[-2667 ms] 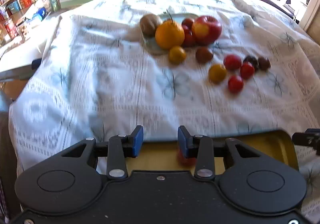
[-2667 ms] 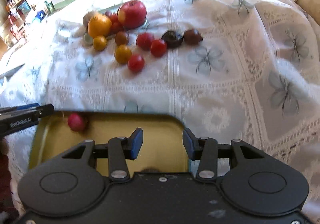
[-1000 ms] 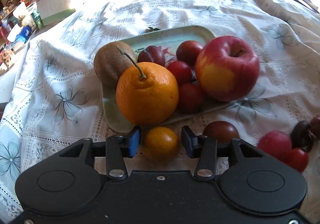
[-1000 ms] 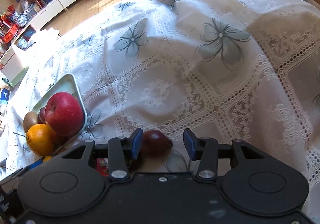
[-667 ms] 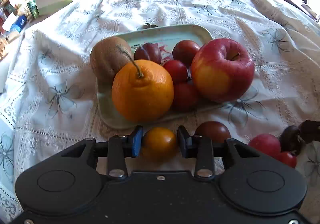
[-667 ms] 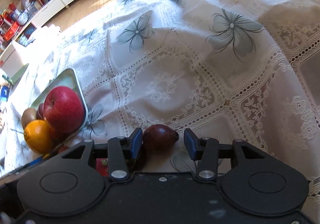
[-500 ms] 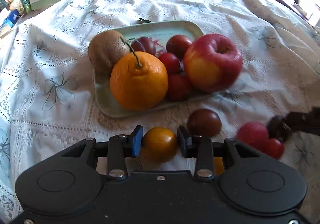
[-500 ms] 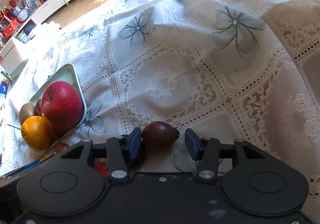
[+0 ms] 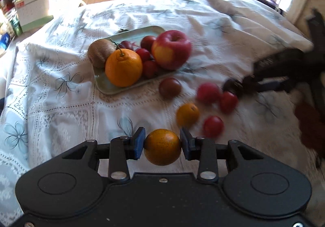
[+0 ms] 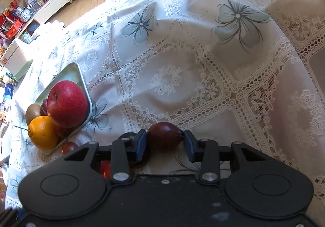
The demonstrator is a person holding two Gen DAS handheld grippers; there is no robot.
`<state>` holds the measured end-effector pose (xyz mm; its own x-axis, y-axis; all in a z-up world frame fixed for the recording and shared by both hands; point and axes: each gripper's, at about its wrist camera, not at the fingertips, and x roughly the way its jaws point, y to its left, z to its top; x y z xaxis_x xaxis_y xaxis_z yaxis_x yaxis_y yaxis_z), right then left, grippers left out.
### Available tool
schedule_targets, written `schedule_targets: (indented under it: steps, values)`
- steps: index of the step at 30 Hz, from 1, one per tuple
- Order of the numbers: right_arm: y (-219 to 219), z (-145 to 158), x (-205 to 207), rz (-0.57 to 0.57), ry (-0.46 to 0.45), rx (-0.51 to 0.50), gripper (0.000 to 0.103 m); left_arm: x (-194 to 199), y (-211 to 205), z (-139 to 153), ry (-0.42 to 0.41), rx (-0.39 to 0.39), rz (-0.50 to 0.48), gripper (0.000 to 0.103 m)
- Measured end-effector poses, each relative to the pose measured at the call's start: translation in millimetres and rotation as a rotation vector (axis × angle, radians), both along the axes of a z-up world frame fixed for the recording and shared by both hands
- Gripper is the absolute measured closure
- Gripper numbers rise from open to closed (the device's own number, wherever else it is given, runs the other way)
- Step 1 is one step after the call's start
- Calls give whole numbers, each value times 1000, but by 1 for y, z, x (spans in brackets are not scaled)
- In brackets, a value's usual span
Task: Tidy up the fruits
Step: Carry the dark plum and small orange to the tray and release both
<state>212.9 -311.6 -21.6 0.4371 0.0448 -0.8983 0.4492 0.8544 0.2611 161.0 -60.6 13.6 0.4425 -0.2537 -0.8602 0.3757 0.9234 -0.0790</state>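
Left wrist view: both tongs are gripping fruit over the table.
Left tongs (image 9: 162, 143) are pinching a small orange tomato (image 9: 162, 149) across its middle, lifted; it's looking light, smooth, squashable. Pale green tray (image 9: 105, 84) is carrying kiwi, orange, apple, red tomatoes. Right tongs (image 10: 164, 142) are squeezing a dark plum tomato (image 10: 164, 138), end to end, low over the cloth.

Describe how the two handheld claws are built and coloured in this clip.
Both look identical. The left claw and right claw each have a matte black plastic body with two round raised discs, black angular finger links fixed with silver screws, and blue pads on the fingertips. No cables, sleeves or readable markings show now. Seen from the left wrist view, the right claw is a dark blur.
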Motion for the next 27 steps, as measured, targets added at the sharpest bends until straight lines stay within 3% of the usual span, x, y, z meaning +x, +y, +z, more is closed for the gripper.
schedule_targets:
  steps: [12,18,27]
  values:
    - [1,10,-25,7,67,-26,63,-74,31,8,21,-33,-31,57]
    - [9,5,-20,32,57,-73,62,-108,50,-1,5,-15,3,57]
    - [20,8,-24,48,47,-141,66,-124,71,-14,61,-44,75,57]
